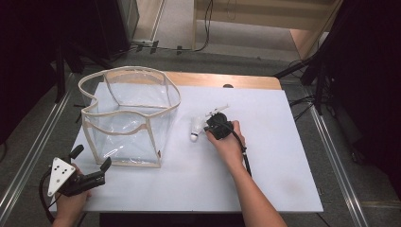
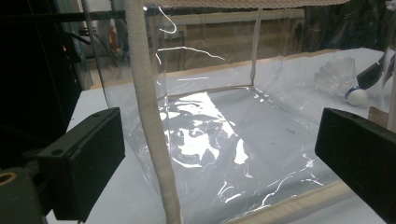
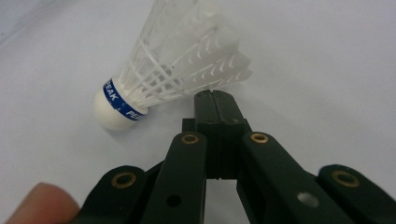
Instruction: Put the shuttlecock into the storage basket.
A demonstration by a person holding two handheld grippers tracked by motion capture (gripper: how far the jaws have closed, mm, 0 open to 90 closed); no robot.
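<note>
A white plastic shuttlecock (image 1: 195, 128) with a blue band lies on its side on the white table (image 1: 265, 156), right of a clear plastic bag (image 1: 126, 116) with beige trim. My right gripper (image 1: 211, 126) is shut, its tips (image 3: 215, 95) touching the edge of the shuttlecock (image 3: 177, 70) skirt; I cannot tell whether a vane is pinched. My left gripper (image 1: 92, 157) is held open near the table's front left corner, facing the bag's front corner seam (image 2: 149, 121), jaws wide apart with nothing held. Through the bag I see the shuttlecock (image 2: 343, 79).
The bag stands upright with its mouth open upward on the table's left half. A wooden strip (image 1: 222, 80) runs along the far table edge. Metal rails (image 1: 331, 156) flank the table, with dark stands and cables on the floor behind.
</note>
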